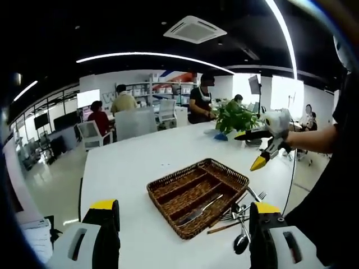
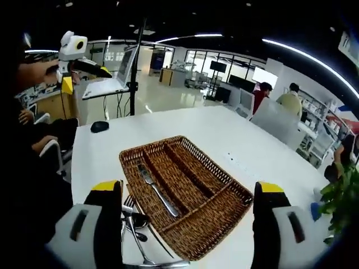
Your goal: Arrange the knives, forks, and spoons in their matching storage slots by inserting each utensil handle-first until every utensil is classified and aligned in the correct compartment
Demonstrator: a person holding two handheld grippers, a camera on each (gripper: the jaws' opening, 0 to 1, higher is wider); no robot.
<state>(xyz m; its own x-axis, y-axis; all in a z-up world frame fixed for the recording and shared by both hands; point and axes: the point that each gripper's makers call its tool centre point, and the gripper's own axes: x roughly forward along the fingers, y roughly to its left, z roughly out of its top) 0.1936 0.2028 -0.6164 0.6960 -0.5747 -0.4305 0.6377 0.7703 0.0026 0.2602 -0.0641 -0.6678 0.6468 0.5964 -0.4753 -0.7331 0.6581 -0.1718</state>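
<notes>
A brown wicker cutlery tray point(image 1: 168, 188) point(image 2: 224, 182) sits mid-table, divided into long slots plus one cross slot. A single silver fork point(image 1: 199, 209) point(image 2: 159, 191) lies in the long slot nearest the loose pile. That pile of forks and spoons point(image 1: 241, 218) point(image 2: 134, 221) rests on the white table beside the tray. My left gripper point(image 1: 182, 238) hovers open above the table in front of the tray, holding nothing. My right gripper point(image 2: 188, 232) is open too, high over the tray's other side. Each shows in the other's view, held in a hand: right gripper point(image 1: 263, 148), left gripper point(image 2: 70, 67).
The white table point(image 1: 140, 154) point(image 2: 224, 131) stretches far behind the tray. A potted plant point(image 1: 235, 117) point(image 2: 342, 202) stands at its far end, a black mouse point(image 2: 99, 126) near one edge. People sit at desks behind, with chairs point(image 1: 134, 122) and a stand-mounted laptop point(image 2: 106, 87).
</notes>
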